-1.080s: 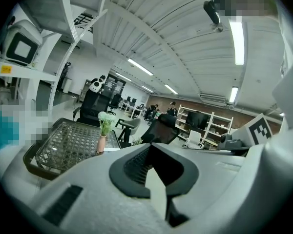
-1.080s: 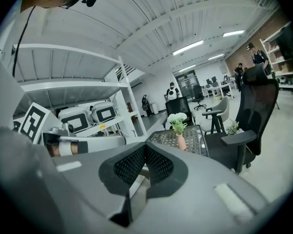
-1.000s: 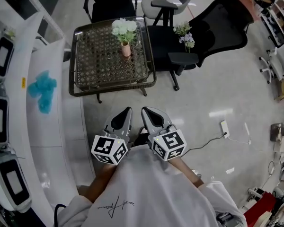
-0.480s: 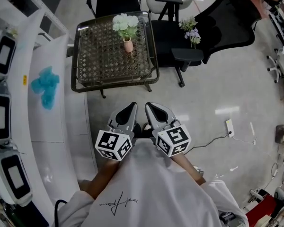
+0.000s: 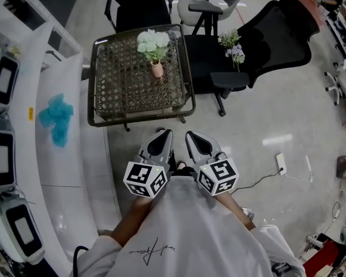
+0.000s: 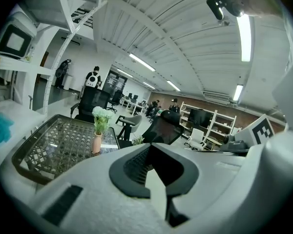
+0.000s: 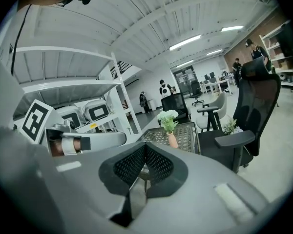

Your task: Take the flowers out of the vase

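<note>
Left tongs (image 5: 164,135) and right tongs (image 5: 191,137) are held side by side close to the body, above bare floor (image 5: 265,114), both pointing toward the woven-top surface (image 5: 115,91). Each pair is pressed fully together at the tips, with nothing between them. The white flowers (image 5: 153,41) stand upright in the small pink vase (image 5: 157,69), which sits on the far right part of that surface, well apart from both tongs. Just right of the surface is a black office chair (image 5: 279,33), with a small sprig (image 5: 233,45) lying on its seat.
</note>
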Tool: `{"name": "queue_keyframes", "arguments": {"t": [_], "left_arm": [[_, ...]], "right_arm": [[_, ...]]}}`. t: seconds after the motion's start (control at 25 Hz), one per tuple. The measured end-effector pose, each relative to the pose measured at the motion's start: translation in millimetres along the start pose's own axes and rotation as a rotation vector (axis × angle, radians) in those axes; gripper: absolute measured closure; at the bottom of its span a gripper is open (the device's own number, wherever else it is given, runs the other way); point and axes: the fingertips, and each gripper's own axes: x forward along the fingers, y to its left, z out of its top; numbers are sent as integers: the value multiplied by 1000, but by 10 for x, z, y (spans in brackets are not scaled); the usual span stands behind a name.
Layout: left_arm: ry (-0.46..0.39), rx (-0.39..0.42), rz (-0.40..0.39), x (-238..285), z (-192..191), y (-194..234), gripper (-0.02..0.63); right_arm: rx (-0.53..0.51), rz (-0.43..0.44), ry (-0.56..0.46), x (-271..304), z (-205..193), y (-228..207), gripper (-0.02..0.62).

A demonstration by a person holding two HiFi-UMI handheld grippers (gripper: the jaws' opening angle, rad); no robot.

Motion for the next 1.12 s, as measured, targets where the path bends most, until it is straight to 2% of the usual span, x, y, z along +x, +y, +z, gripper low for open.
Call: {"name": "queue_keyframes", "arguments": {"t": [0.52,0.84,0.96,1.12], "left_arm": [[30,-23,-28,512,345,401,603],[24,-50,-25,714,624,828,603],[-9,-68,-28,792,771,974,603],[9,-70,-32,885,830,1169,604]], "right_arm": [[-23,13,23,641,386,-238,588],[-43,52,50,1136,570,-151,588],[-44,28,52,1291,630,-201,588],[-30,-2,54,1482,696,-287,587]]}}
